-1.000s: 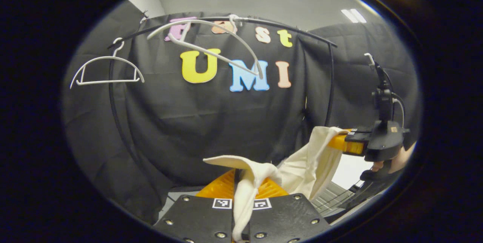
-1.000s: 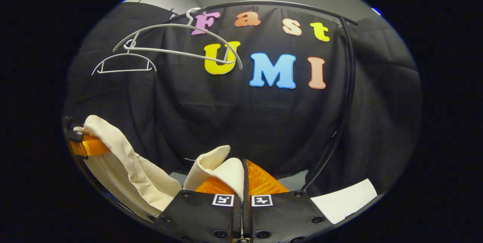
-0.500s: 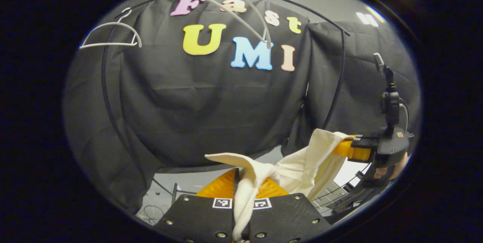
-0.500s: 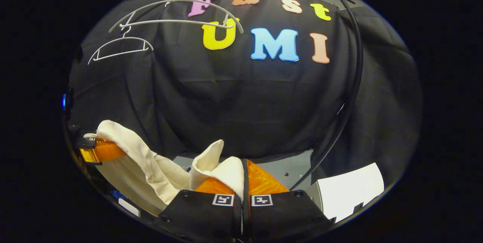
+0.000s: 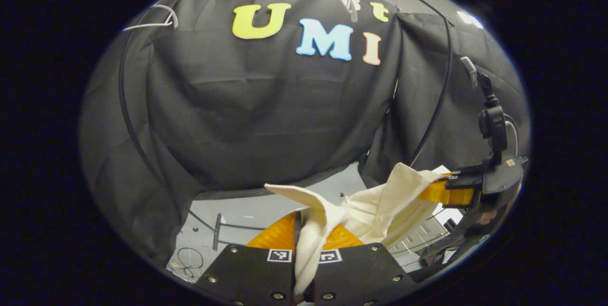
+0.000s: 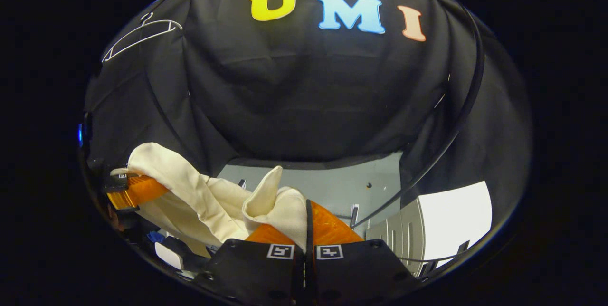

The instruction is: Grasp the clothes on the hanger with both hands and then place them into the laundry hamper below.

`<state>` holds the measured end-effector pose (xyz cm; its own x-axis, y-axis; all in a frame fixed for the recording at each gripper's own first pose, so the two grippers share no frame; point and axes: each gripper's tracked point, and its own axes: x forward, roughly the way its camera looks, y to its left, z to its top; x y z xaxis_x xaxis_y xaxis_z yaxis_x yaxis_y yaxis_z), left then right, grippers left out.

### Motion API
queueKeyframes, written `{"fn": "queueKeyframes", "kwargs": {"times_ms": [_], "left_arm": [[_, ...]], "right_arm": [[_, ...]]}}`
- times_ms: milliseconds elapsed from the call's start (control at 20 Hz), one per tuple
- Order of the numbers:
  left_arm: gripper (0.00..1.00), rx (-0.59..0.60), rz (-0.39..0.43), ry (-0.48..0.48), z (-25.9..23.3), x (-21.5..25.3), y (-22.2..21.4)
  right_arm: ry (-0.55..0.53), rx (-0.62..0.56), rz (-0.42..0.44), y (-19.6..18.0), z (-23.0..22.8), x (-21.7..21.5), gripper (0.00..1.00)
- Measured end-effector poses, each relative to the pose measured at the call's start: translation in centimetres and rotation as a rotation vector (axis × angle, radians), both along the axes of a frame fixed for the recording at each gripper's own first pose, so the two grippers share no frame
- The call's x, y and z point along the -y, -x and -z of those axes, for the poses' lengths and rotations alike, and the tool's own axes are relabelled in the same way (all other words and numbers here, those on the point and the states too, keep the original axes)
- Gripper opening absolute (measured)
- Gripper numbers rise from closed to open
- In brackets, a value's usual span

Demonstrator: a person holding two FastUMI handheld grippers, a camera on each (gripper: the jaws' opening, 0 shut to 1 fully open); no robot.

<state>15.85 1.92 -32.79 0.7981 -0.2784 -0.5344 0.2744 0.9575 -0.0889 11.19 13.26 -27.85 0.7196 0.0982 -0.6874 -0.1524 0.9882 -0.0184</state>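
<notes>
Cream cloth garment [image 5: 380, 204], one piece, pinched tight by both left gripper [image 5: 306, 230] and right gripper [image 6: 308, 223]; two hangers above.

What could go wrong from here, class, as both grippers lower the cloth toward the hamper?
1. The cloth is pinched only at its edges by the left gripper and right gripper, so it might slip.
2. The slack middle could snag on the black rail.

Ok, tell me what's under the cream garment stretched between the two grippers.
Beneath the cream garment, a hamper's pale slatted wall shows at right, grey floor behind. Directly underneath is covered.
</notes>
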Motion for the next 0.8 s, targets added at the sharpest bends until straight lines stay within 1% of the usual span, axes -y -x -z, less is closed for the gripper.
{"fn": "queueKeyframes", "kwargs": {"times_ms": [50,150,300,350,400,450,500,550,600,650,700,750,800], "left_arm": [[0.02,-0.022,-0.003,0.003,0.9,-0.1,-0.1],[0.05,-0.055,-0.006,0.011,2.1,-0.2,-0.4],[0.04,-0.114,-0.006,0.012,3.7,-0.2,-0.1],[0.03,-0.125,-0.011,0.002,4.2,-0.5,0.0],[0.06,-0.140,-0.018,-0.003,4.6,-0.8,0.1],[0.06,-0.160,-0.022,-0.002,5.0,-1.1,0.4],[0.10,-0.189,-0.031,-0.011,5.6,-1.4,0.9],[0.10,-0.218,-0.043,-0.024,6.4,-1.9,1.1],[0.15,-0.240,-0.051,-0.028,7.0,-2.4,1.4],[0.29,-0.265,-0.049,-0.018,7.3,-2.3,1.8],[0.43,-0.288,-0.046,0.001,7.5,-2.2,2.4],[0.57,-0.315,-0.047,0.015,8.1,-2.2,3.0],[0.71,-0.339,-0.057,0.015,9.2,-2.3,3.5]], "right_arm": [[-0.004,-0.020,0.008,0.1,0.5,0.1,0.03],[-0.008,-0.057,0.021,0.5,1.6,-0.1,0.04],[-0.018,-0.112,0.028,0.5,2.5,-0.3,0.04],[-0.029,-0.126,0.025,0.9,2.7,-0.4,0.06],[-0.036,-0.143,0.028,1.2,3.0,-0.5,0.11],[-0.045,-0.153,0.030,1.3,3.1,-0.6,0.14],[-0.055,-0.169,0.027,1.4,3.3,-0.8,0.19],[-0.066,-0.181,0.026,1.4,3.1,-0.9,0.22],[-0.082,-0.194,0.022,1.5,3.2,-1.2,0.23],[-0.096,-0.210,0.013,1.7,3.2,-1.5,0.43],[-0.101,-0.221,0.006,2.1,3.1,-1.6,0.55],[-0.092,-0.222,0.004,2.3,3.1,-1.3,0.80],[-0.081,-0.213,0.005,2.7,2.9,-0.8,0.90]]}}
